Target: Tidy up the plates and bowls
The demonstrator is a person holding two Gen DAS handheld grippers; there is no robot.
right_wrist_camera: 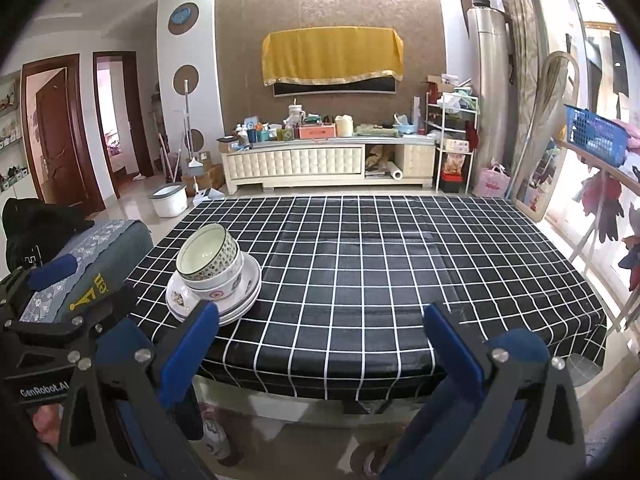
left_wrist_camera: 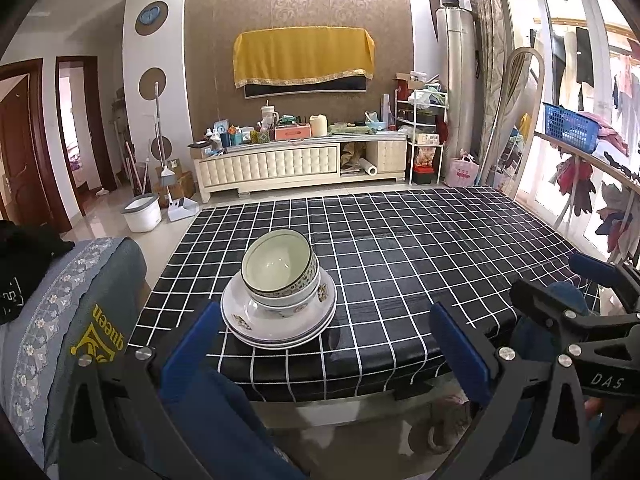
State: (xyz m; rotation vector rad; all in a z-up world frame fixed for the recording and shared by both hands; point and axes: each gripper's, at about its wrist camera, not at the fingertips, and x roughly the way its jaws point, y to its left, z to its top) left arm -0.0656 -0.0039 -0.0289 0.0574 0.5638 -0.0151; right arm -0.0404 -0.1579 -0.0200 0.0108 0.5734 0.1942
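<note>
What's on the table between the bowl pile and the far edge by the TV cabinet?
Nothing: only bare checkered tablecloth lies between the stacked bowls and the far edge, clearest in the right wrist view.

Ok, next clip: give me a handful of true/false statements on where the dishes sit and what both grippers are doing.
1. The bowls sit nested on top of the plates. True.
2. The left gripper is shut on a plate. False: it is open and holds nothing.
3. The stack stands near the table's left front corner. True.
4. The right gripper holds the top bowl. False: it is open, short of the stack.
5. The tablecloth is plain white. False: it is black with a white grid.
</note>
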